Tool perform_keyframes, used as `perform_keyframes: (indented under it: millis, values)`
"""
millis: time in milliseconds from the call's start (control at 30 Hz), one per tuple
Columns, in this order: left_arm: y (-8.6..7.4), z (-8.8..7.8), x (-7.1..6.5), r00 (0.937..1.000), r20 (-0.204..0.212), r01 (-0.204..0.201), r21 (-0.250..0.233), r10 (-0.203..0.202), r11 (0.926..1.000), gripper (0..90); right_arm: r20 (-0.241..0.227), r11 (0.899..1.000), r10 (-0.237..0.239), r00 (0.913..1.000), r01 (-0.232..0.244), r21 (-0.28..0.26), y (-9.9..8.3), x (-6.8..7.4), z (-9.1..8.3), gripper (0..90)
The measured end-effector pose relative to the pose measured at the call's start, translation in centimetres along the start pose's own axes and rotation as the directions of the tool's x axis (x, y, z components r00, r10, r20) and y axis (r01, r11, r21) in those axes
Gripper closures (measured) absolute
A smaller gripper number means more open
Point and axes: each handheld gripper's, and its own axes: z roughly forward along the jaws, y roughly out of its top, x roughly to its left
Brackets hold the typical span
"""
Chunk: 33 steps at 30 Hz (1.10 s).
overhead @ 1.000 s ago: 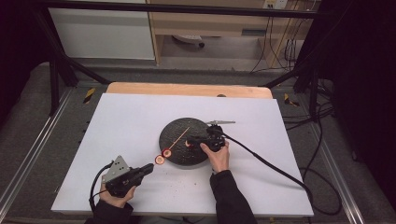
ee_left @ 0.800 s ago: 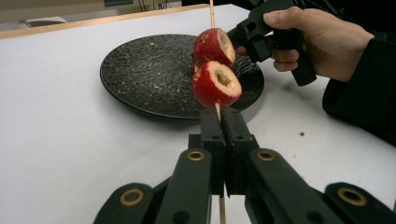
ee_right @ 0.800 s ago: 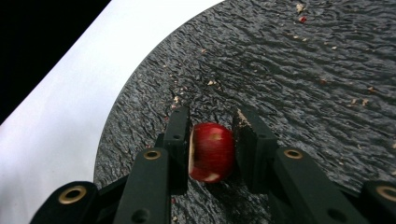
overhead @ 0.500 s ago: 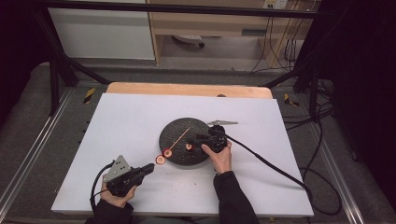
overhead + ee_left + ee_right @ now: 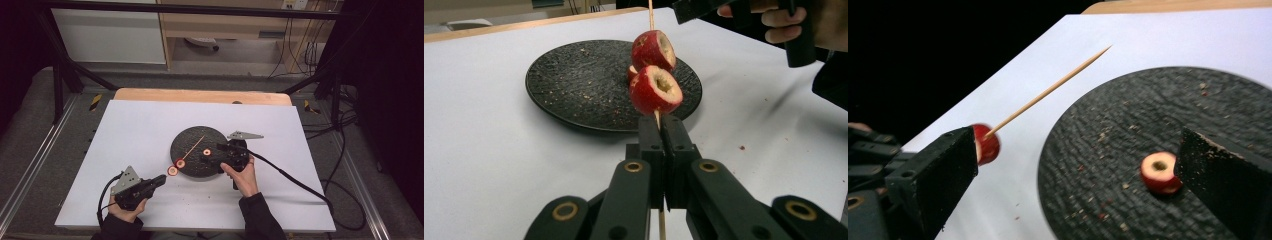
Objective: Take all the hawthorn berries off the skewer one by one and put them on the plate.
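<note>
Clamping skewer tight, left gripper; right gripper jaws just opened wide, holding nothing.

hand-held gripper: black, grey triangular plate | cable: black | sleeves: dark

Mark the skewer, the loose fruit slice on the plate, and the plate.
skewer (image 5: pixel 1048 91), right gripper view, mid-shaft.
loose fruit slice (image 5: pixel 1159 172), right gripper view, cut face.
plate (image 5: pixel 574 80), left gripper view, bare surface.

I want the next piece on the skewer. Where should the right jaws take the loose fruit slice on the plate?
Probably by its red rim, across its width, coming down from above: the fruit slice lies flat on the plate, cored hole up, and the right gripper stands open beside it.
</note>
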Motion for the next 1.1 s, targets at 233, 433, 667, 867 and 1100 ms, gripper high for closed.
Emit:
perform_keyframes:
  millis: [233,433,667,867,1100]
  values:
    - [0.1,0.2,-0.3,1.0000,0.005,-0.005,0.000,0.005,1.0000,88.5,-0.058,1.000,0.011,0.9982,-0.010,0.016,-1.6,1.4,0.4,6.2]
    - [0.3,0.7,-0.8,0.9998,0.016,-0.011,0.002,0.011,0.9999,88.5,-0.086,0.999,0.044,0.9953,-0.042,0.020,-2.1,2.0,1.1,11.0]
    - [0.3,1.5,-1.5,0.9993,0.031,-0.021,0.012,0.021,0.9997,88.5,-0.120,0.998,0.061,0.9909,-0.059,0.019,-2.7,2.2,1.7,20.9]
    - [0.3,2.0,-1.9,0.9987,0.040,-0.031,0.019,0.030,0.9993,88.5,-0.154,0.996,0.090,0.9840,-0.090,0.010,-2.7,2.0,2.0,33.9]
    - [0.4,2.2,-2.3,0.9982,0.049,-0.035,0.013,0.034,0.9993,88.5,-0.174,0.995,0.103,0.9793,-0.100,0.025,-2.5,2.2,2.2,44.8]
